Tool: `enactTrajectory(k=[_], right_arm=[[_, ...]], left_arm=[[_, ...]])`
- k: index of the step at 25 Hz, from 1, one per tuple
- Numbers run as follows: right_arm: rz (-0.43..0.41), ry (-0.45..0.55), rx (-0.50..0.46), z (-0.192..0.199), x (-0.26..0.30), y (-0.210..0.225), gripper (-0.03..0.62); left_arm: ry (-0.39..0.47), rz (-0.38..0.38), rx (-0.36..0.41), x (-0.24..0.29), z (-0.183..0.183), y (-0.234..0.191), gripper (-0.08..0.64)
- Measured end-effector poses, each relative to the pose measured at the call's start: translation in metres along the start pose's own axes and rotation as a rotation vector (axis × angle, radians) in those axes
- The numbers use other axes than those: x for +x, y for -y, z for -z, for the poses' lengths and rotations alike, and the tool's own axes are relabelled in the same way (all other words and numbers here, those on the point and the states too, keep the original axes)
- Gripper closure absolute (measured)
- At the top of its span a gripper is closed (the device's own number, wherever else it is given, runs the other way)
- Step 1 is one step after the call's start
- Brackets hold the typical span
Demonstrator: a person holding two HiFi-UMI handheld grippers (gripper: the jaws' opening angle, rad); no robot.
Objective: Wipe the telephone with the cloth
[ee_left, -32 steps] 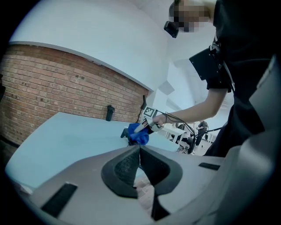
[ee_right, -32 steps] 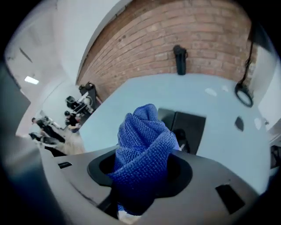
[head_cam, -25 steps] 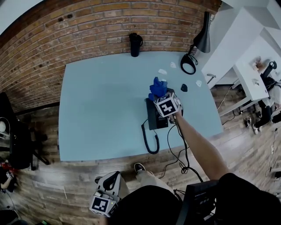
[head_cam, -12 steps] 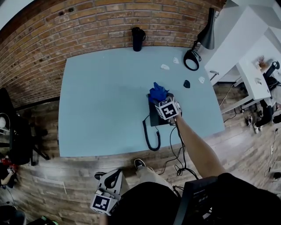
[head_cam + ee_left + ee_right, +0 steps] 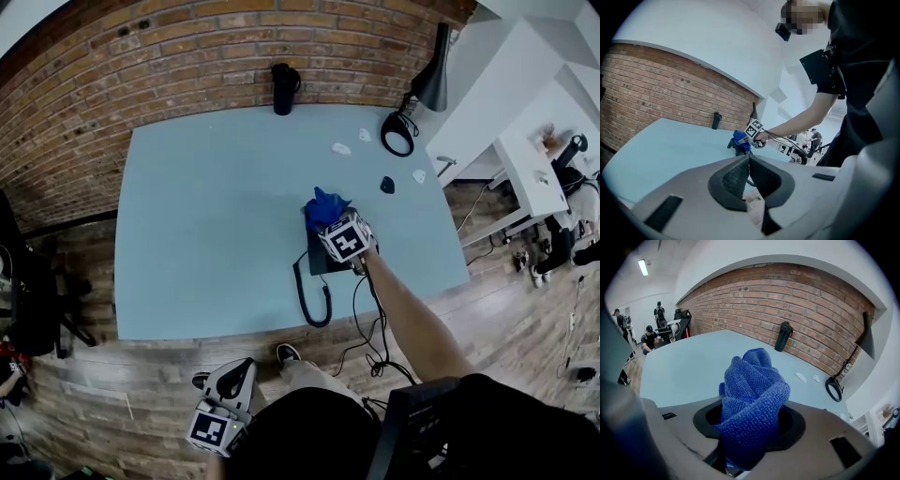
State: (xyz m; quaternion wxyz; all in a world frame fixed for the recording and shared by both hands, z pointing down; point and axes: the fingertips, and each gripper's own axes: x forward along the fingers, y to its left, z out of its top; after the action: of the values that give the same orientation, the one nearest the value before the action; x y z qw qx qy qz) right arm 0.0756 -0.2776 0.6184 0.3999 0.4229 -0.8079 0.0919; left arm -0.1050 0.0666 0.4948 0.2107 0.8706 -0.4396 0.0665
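Cloth (image 5: 323, 206): drawn slightly back over phone (image 5: 317, 257) since earlier frame; bunched and clamped in right gripper (image 5: 331, 221) for wiping. Phone: kept by table (image 5: 206, 206) near edge. Left gripper (image 5: 749, 174): jaws together, empty, held idle off-table.

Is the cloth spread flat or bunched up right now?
Bunched up. The blue cloth stands as a twisted wad, clamped between the jaws of the right gripper.

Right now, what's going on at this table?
A person holds a gripper in each hand at a blue table. The right gripper is shut on a bunched blue cloth, down at the far end of the black telephone. The left gripper, jaws together and empty, hangs off the table's near edge.
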Motion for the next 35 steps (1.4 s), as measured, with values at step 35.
enactTrajectory(k=[35], right_arm=[[-0.079,-0.155,-0.026,0.064,-0.024,-0.053,0.385]], left_arm=[[0.066,-0.032,-0.029,0.004,-0.008,-0.014,0.56]])
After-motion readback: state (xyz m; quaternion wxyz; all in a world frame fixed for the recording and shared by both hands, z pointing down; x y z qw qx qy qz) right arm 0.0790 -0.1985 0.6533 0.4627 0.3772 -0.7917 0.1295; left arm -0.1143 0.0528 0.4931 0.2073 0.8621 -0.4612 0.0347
